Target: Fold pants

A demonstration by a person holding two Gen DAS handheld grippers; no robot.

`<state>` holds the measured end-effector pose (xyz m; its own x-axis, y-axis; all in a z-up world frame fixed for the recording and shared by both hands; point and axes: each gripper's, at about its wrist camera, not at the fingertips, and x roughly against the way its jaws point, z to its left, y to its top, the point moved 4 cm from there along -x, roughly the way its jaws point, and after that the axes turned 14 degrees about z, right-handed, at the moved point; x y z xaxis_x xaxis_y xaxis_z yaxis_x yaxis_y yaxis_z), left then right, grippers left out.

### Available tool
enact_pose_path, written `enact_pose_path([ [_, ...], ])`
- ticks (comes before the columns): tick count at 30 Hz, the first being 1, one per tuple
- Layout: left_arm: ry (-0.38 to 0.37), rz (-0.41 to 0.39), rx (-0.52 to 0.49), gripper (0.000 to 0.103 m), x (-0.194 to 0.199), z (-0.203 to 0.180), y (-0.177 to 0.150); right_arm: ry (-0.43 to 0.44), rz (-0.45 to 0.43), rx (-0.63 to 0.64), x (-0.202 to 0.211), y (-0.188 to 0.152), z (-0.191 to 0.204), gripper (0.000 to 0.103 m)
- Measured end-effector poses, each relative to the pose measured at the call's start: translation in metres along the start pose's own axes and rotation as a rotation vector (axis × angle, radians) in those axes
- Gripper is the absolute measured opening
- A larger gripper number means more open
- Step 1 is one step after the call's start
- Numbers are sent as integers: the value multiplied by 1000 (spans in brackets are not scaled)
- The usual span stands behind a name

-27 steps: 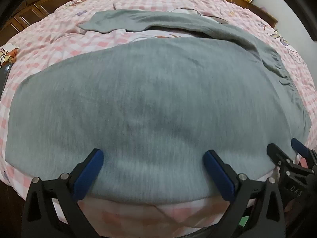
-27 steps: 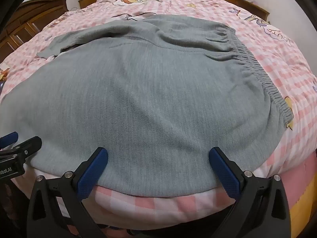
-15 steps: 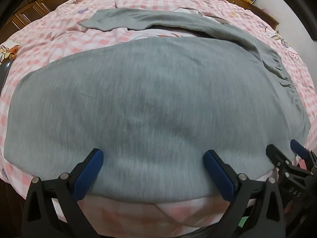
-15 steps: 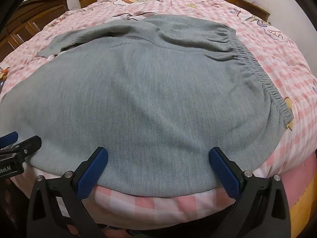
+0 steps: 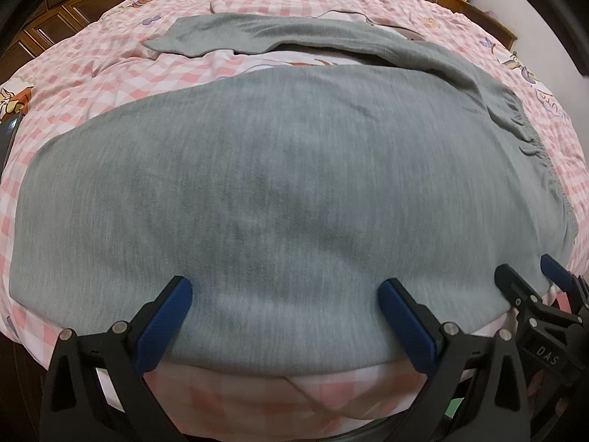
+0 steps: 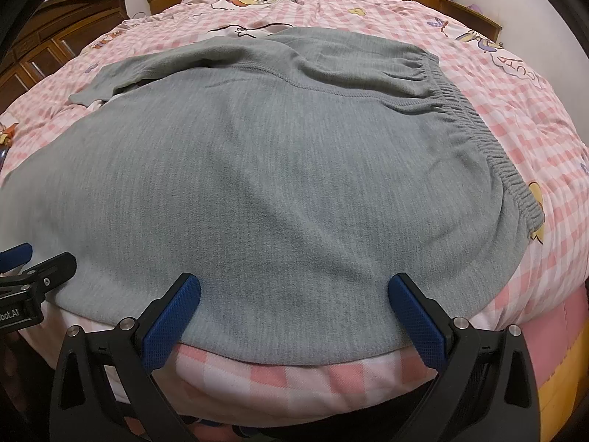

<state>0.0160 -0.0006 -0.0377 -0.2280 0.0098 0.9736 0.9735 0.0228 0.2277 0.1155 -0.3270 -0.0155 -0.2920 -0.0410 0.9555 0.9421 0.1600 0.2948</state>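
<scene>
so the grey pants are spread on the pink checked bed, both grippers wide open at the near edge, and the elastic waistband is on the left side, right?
Not quite: the waistband of the grey pants is on the right side, as the right wrist view shows. The rest stands.

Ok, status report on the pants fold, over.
Left tongs open, right tongs open, both empty at the near edge. Pants spread on the bed, one leg lying apart, unfolded. Nothing in the way.
</scene>
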Motion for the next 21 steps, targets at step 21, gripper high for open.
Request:
enact_pose_path([
  [21,0,2,2,103,1,0,1,-3,-2,1,0,-2,1,103],
])
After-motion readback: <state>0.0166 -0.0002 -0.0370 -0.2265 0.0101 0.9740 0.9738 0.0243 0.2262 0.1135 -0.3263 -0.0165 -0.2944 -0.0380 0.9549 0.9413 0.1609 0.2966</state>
